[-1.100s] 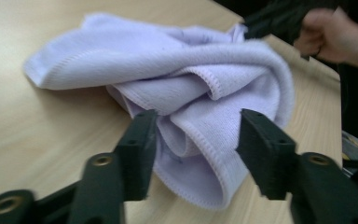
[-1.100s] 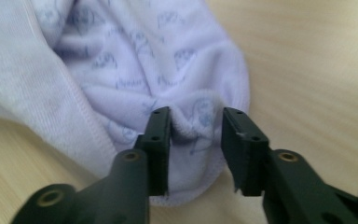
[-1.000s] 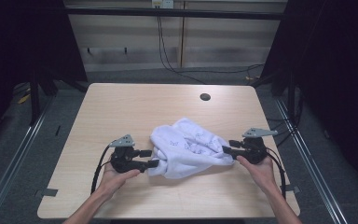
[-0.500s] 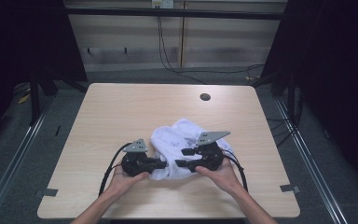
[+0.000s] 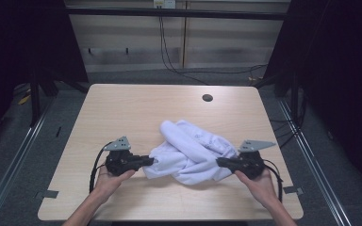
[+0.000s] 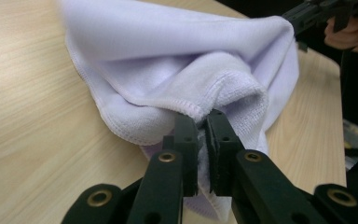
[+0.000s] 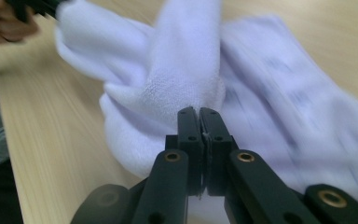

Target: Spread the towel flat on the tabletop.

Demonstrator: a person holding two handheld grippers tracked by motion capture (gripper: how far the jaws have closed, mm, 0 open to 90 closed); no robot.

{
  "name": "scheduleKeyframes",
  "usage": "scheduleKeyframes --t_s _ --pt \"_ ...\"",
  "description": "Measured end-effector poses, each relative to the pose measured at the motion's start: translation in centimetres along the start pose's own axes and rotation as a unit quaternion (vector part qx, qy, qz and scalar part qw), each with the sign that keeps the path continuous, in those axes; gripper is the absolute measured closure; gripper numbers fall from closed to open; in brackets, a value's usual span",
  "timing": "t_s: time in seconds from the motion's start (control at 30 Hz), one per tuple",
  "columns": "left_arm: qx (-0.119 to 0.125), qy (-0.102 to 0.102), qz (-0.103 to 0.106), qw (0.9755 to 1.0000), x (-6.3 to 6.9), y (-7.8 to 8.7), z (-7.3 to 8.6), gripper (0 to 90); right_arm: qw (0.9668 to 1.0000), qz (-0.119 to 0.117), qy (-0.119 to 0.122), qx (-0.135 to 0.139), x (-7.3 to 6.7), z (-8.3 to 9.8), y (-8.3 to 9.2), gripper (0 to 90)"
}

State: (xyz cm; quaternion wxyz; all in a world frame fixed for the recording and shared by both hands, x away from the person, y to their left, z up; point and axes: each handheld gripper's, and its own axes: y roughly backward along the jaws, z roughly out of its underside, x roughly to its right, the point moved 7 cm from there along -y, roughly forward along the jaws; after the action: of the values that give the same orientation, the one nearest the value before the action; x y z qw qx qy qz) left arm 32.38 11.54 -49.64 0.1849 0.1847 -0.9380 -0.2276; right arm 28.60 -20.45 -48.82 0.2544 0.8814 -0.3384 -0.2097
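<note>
A white towel (image 5: 188, 153) lies bunched on the near half of the wooden table (image 5: 122, 108). My left gripper (image 5: 150, 160) has just been closing and is shut on the towel's left hemmed edge; in the left gripper view the cloth (image 6: 168, 70) is pinched between the jaws of my left gripper (image 6: 201, 123). My right gripper (image 5: 219, 162) has just closed and is shut on the towel's right side. In the right gripper view a fold of towel (image 7: 186, 79) is clamped at the tips of my right gripper (image 7: 199, 114). The towel sags between the two grippers.
A small dark round hole (image 5: 207, 98) sits in the table toward the far right. Bare wood lies all around the towel. Grey tape tabs (image 5: 47, 194) mark the near corners. Dark floor and metal rails (image 5: 19, 155) flank the table.
Both grippers came in toward the middle of the towel, shut on it, then drew apart to left and right. The towel is now pulled wider between them.
</note>
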Motion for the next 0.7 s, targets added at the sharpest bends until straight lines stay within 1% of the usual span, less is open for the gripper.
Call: scheduleKeyframes --t_s 0.03,0.07,0.1,0.13,0.17,0.2,0.23,0.27,0.3,0.33,0.37,0.4,0.43,0.47,0.53,0.6,0.63,0.67,0.7 --pt "-0.010 -0.002 0.005 0.9999 0.2 0.0 0.4 84.6 0.9999 0.005 -0.005 -0.008 0.4 0.9 0.5 88.2" --pt "-0.026 -0.006 0.012 0.9996 0.6 0.0 1.0 84.6 0.9984 0.018 -0.029 -0.044 1.1 3.8 1.5 88.2" --pt "-0.026 -0.006 0.012 0.9996 0.6 0.0 1.0 84.6 0.9984 0.018 -0.029 -0.044 1.1 3.8 1.5 88.2" --pt "-0.043 -0.005 0.022 0.9988 1.0 -0.1 1.7 84.5 0.9967 0.017 -0.043 -0.068 1.2 5.9 2.0 87.9" --pt "-0.043 -0.005 0.022 0.9988 1.0 -0.1 1.7 84.3 0.9967 0.017 -0.043 -0.068 1.2 5.9 2.0 87.9" --pt "-0.054 -0.007 0.028 0.9981 1.2 -0.2 2.1 84.3 0.9957 0.012 -0.050 -0.077 1.1 6.8 2.2 87.4" --pt "-0.066 -0.012 0.032 0.9972 1.4 -0.3 2.5 83.3 0.9960 0.006 -0.042 -0.078 0.8 7.2 2.7 77.8" --pt "-0.077 -0.014 0.032 0.9964 1.6 -0.6 2.8 82.7 0.9967 0.012 -0.036 -0.072 0.8 6.9 2.8 71.5" --pt "-0.077 -0.014 0.032 0.9964 1.6 -0.6 2.8 81.2 0.9976 0.016 -0.035 -0.058 1.0 6.2 2.9 65.9" --pt "-0.078 -0.011 0.031 0.9964 1.5 -0.8 2.8 81.2 0.9976 0.016 -0.035 -0.058 1.0 6.2 2.9 65.9" --pt "-0.077 -0.009 0.030 0.9966 1.4 -0.9 2.8 79.5 0.9981 0.020 -0.034 -0.047 1.1 5.5 2.9 61.2" --pt "-0.074 -0.010 0.025 0.9969 1.2 -1.0 2.6 77.3 0.9986 0.028 -0.026 -0.037 1.5 4.6 2.7 58.6" --pt "-0.069 -0.003 0.022 0.9974 1.0 -0.9 2.5 75.4 0.9989 0.028 -0.024 -0.029 1.7 3.7 2.4 58.9" --pt "-0.064 -0.001 0.022 0.9977 0.8 -0.8 2.4 74.7 0.9993 0.025 -0.018 -0.021 1.8 2.7 1.8 58.9" --pt "-0.051 0.006 0.018 0.9985 0.4 -0.4 2.2 71.0 0.9997 0.024 -0.003 -0.009 2.2 0.5 0.2 57.6" --pt "-0.036 0.010 0.021 0.9991 0.1 -0.1 1.9 71.8 0.9996 0.025 0.013 -0.008 2.6 -1.2 -1.5 57.0" --pt "-0.028 0.010 0.019 0.9994 -0.1 0.0 1.7 74.0 0.9995 0.025 0.017 -0.009 3.1 -2.2 -2.9 55.6" --pt "-0.022 0.012 0.020 0.9995 -0.2 0.0 1.6 76.4 0.9996 0.022 0.011 -0.011 3.5 -3.0 -4.1 54.7" --pt "-0.021 0.010 0.021 0.9995 -0.3 0.0 1.4 79.9 0.9996 0.022 0.012 -0.013 3.9 -3.5 -5.0 54.8"
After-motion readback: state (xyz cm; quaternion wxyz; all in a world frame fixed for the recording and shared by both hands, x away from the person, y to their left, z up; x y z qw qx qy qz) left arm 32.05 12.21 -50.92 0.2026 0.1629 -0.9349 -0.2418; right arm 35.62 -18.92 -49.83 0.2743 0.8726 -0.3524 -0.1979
